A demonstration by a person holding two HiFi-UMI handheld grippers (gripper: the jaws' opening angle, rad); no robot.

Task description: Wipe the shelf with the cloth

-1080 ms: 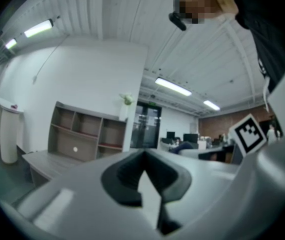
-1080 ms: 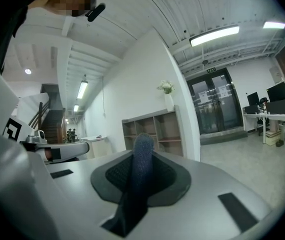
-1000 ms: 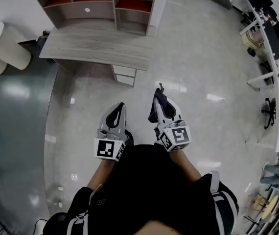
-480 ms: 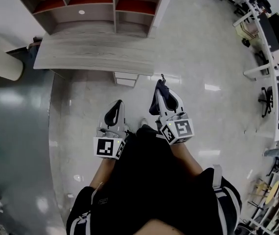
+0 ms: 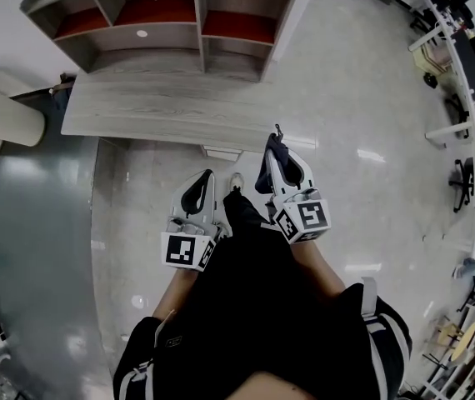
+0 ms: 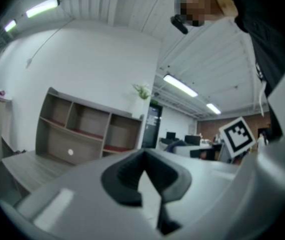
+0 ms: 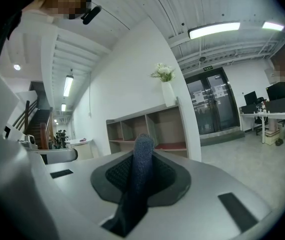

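While the person stands short of the bench point(image 5: 162, 115), the right gripper point(image 5: 277, 150) has its fingers clamped on the dark cloth point(image 7: 140, 164), ready for the shelf point(image 5: 197, 23), and the left gripper point(image 5: 204, 178) idles with its fingers together, empty.

Dark blue cloth point(image 7: 138, 176) tight between the jaws, wooden shelf point(image 7: 165, 128) beyond.

Two grippers at lower centre, the left gripper point(image 5: 199, 187) and right gripper point(image 5: 277, 158); one cloth point(image 7: 138, 169); one shelf point(image 5: 171, 17) at top; one desk point(image 5: 171, 111); one vase point(image 7: 168, 93).
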